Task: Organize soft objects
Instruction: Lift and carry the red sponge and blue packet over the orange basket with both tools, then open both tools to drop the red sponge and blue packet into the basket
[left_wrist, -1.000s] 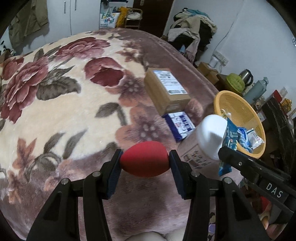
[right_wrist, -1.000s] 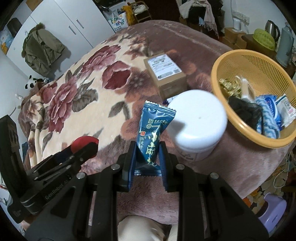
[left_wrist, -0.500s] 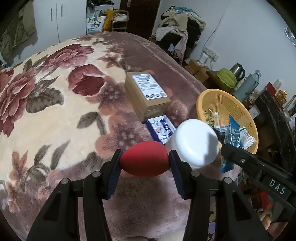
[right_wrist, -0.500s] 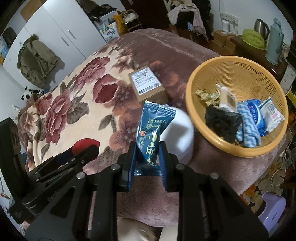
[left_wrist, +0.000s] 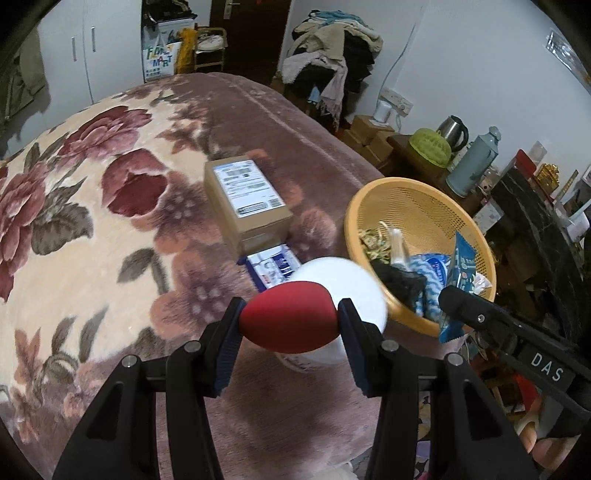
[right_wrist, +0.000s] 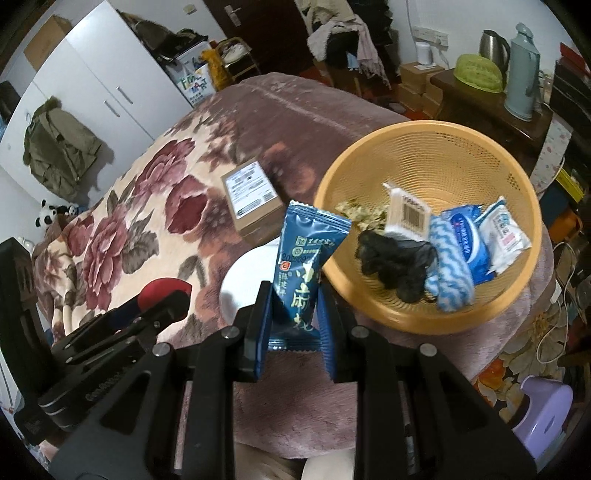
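At the near edge of the bed, over the mauve border of the floral plush blanket (left_wrist: 110, 258), I have both grippers loaded. My left gripper (left_wrist: 290, 321) is partly closed on a red egg-shaped foam sponge (left_wrist: 290, 320); both blue pads press its ends, and it hangs clear of the blanket. My right gripper (right_wrist: 295, 299) is nearly closed, pinching the lower part of a dark blue foil snack packet (right_wrist: 303, 258), which stands upright between the pads with its crimped top free.

Just beyond both grippers sits a round white plastic tub (left_wrist: 354, 280), its lid up, partly hidden behind sponge and packet. Behind the tub a small blue-and-white flat pack (left_wrist: 273, 267) lies on the blanket, touching the foot of a brown cardboard box with a white shipping label (left_wrist: 245, 195).

Toward the bed's right edge, beside the tub, rests a round orange plastic mesh basket (right_wrist: 443, 147). Inside it: a black crumpled soft item (right_wrist: 395, 258), a blue-and-white zigzag cloth (right_wrist: 448, 266), a blue pouch (right_wrist: 465, 236), a white sachet (right_wrist: 504, 232), a white barcoded pack (right_wrist: 406, 214) and some pale green-gold wrappers (right_wrist: 358, 210).
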